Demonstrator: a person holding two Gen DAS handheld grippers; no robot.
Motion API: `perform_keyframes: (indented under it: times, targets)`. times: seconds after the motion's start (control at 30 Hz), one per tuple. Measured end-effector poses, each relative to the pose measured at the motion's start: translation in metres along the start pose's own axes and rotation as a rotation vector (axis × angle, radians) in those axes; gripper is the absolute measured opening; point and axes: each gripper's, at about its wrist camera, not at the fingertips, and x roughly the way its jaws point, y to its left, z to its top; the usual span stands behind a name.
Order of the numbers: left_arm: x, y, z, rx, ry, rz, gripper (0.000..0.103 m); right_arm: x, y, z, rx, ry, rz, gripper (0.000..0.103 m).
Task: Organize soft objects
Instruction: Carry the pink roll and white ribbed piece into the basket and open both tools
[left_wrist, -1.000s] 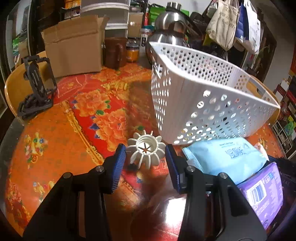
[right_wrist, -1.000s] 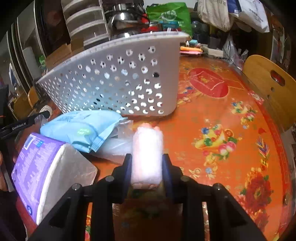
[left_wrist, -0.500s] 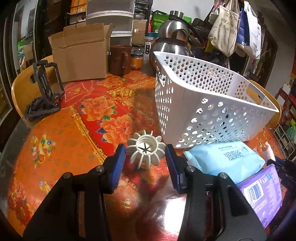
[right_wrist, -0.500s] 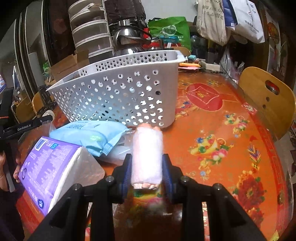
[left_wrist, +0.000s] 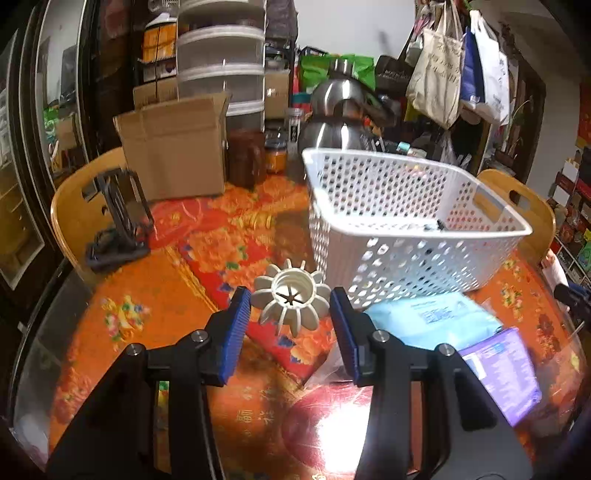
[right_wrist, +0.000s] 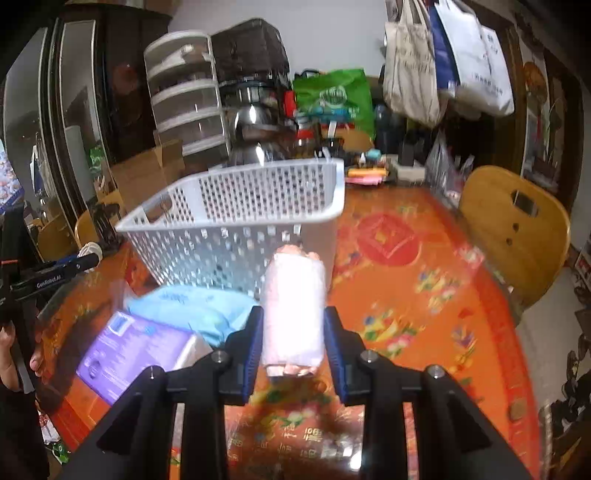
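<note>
Both grippers have come up since a sec ago: basket rim now sits lower in each view & more of the room shows behind. Right gripper (right_wrist: 293, 338) pinches a pale pink wrapped roll (right_wrist: 293, 314), both pads tight on its sides, roll clear of the table. Left gripper (left_wrist: 291, 317) grips a white ribbed plastic piece (left_wrist: 291, 301) btw its blue pads, pads touching the ribs on each side. Just past both, the white perforated basket (left_wrist: 406, 236) stands upright mid-table. Light blue soft pack (left_wrist: 432, 321) lies against the basket's near wall; purple pack (left_wrist: 502, 369) beside it, toward the table's near edge. Table (right_wrist: 424, 295) has an orange floral cover. Cardboard box (left_wrist: 173, 147) at far edge.
</note>
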Motion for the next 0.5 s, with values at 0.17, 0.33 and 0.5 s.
perform_keyframes:
  times: [0.17, 0.33, 0.5]
  targets:
    - [-0.025, -0.003, 0.022, 0.013, -0.027, -0.015, 0.042, -0.013, 0.002, 0.029, -0.015, -0.031, 0.015, 0.031]
    - [-0.045, -0.013, 0.044, 0.030, -0.052, -0.017, 0.042, -0.019, 0.015, 0.053, -0.052, -0.045, 0.022, 0.031]
    - [-0.047, -0.026, 0.072, 0.040, -0.049, -0.054, 0.042, -0.013, 0.030, 0.078, -0.093, -0.041, 0.009, 0.031]
